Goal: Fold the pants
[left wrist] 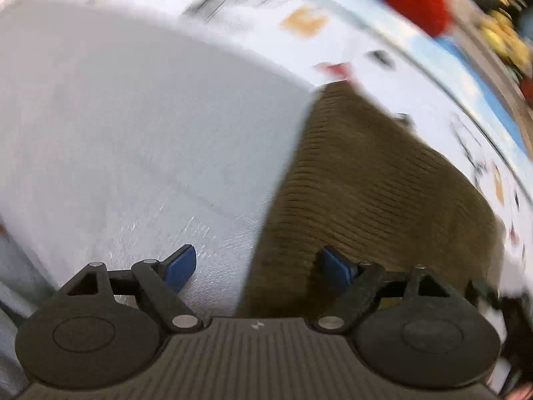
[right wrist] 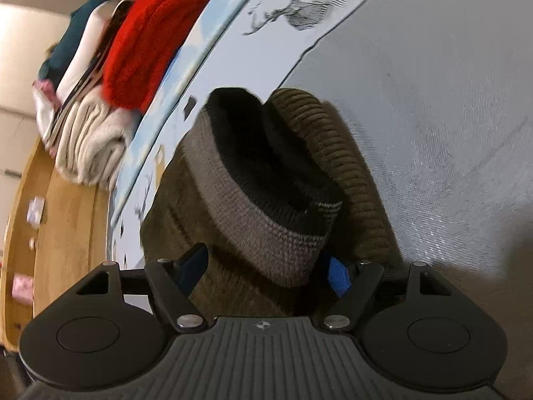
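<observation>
The pants [left wrist: 376, 193] are olive-brown ribbed corduroy and lie on a grey cloth [left wrist: 133, 126]. My left gripper [left wrist: 256, 266] is open and empty, its blue pads straddling the pants' left edge. The left wrist view is blurred by motion. In the right wrist view the pants [right wrist: 353, 166] show a grey and black knit waistband [right wrist: 260, 220] bunched up between the fingers. My right gripper [right wrist: 266, 271] has its blue pads on either side of that waistband and appears shut on it.
A white printed sheet with a light blue border [right wrist: 213, 53] lies under the grey cloth. A stack of folded clothes with a red knit [right wrist: 150, 43] on it sits at the far side. A wooden surface [right wrist: 63, 206] shows at the left.
</observation>
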